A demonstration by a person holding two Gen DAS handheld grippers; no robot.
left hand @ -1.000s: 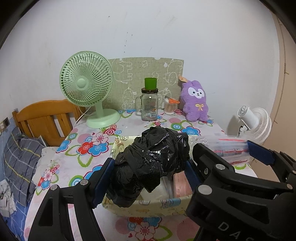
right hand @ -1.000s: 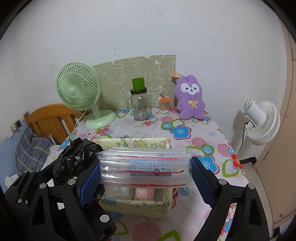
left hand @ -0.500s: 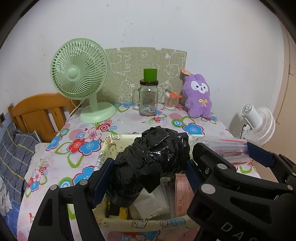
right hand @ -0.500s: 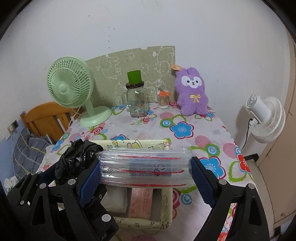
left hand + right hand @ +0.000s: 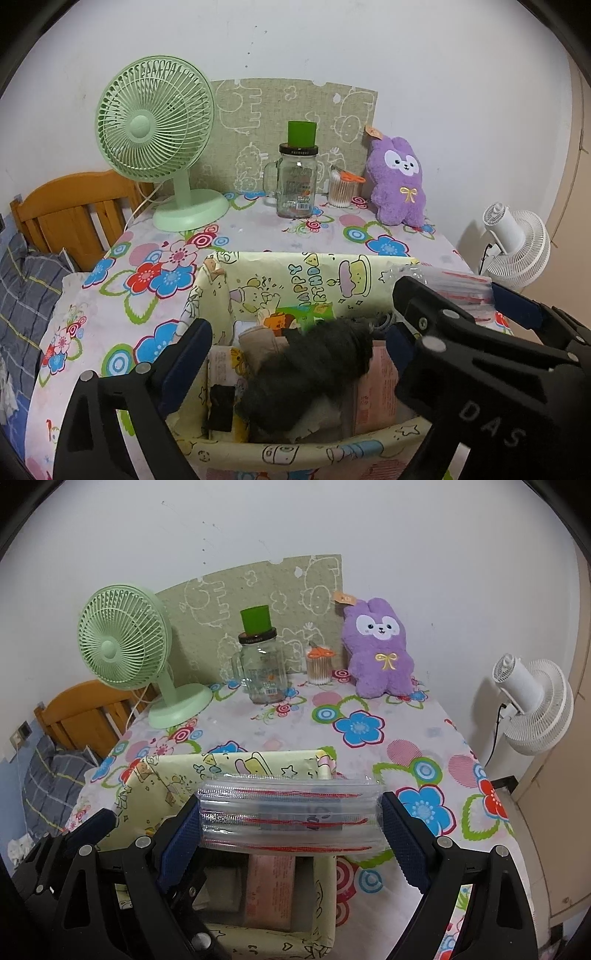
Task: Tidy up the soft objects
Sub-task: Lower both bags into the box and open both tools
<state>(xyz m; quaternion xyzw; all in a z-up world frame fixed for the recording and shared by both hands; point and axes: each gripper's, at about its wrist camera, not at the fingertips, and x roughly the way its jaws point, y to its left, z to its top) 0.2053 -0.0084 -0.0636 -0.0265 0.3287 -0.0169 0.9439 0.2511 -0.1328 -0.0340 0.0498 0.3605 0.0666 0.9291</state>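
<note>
A yellow cartoon-print box (image 5: 280, 273) stands on the flowered table. A black plastic bundle (image 5: 314, 373), blurred, lies in the box on packets and papers. My left gripper (image 5: 299, 350) is open above the box, its jaws apart on either side of the bundle and not touching it. My right gripper (image 5: 291, 821) is shut on a clear roll of zip bags with red stripes (image 5: 290, 818) and holds it over the box (image 5: 258, 762). The roll also shows in the left wrist view (image 5: 458, 284).
At the back of the table stand a green fan (image 5: 155, 125), a glass jar with a green cap (image 5: 297, 181), a cup of cotton swabs (image 5: 341, 188) and a purple plush rabbit (image 5: 400, 181). A white fan (image 5: 532, 705) stands right; a wooden headboard (image 5: 70, 210) left.
My left gripper has opened and the black bundle has dropped into the box. Both grippers have moved forward over the box. The right gripper still holds the roll.
</note>
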